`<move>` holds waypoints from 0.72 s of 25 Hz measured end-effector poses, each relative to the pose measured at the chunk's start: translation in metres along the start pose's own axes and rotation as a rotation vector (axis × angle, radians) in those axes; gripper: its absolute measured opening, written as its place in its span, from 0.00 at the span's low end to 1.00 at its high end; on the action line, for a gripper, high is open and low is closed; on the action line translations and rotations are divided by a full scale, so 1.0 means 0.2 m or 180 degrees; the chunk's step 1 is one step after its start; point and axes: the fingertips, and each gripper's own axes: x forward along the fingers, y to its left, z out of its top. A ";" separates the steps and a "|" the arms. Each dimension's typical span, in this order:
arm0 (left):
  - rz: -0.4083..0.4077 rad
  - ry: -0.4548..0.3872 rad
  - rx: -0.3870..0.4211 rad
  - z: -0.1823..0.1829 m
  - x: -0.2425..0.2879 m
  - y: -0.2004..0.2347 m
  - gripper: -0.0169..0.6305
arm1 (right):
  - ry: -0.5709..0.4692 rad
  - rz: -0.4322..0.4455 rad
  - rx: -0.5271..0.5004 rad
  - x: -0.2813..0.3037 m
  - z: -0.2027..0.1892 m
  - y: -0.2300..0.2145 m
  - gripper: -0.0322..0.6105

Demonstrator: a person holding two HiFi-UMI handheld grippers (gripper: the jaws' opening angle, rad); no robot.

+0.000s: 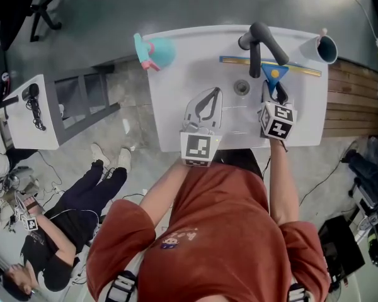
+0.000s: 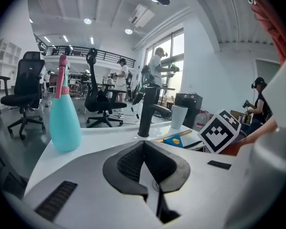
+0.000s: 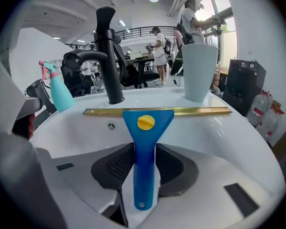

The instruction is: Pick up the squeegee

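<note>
Your right gripper (image 3: 144,149) has its fingers spread wide, and the blue squeegee (image 3: 148,120) lies with its handle right between them, pads close on either side. Its brass blade stretches across the sink (image 3: 76,128) just beyond the fingertips, in front of the black tap (image 3: 107,56). Your left gripper (image 2: 144,143) hangs with fingers pinched together on nothing, the teal spray bottle (image 2: 64,118) well beyond them to the left.

squeegee (image 3: 145,147) in sink (image 3: 229,128), faucet (image 3: 109,66) behind

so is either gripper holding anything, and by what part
Nothing held yet: the right gripper stands open astride the squeegee, at its blue handle; the left gripper is empty.
</note>
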 end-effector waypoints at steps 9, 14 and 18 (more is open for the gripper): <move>-0.0061 -0.0026 -0.0040 0.01 0.00 -0.02 0.05 | -0.0020 -0.0041 -0.0001 -0.02 0.00 -0.01 0.26; -0.0097 -0.0034 0.0013 0.04 0.02 -0.02 0.05 | 0.0009 -0.0076 -0.0025 -0.03 0.00 0.00 0.25; -0.0127 -0.0116 0.0028 0.06 0.00 -0.03 0.05 | -0.0005 -0.0112 -0.0108 -0.09 -0.01 0.01 0.25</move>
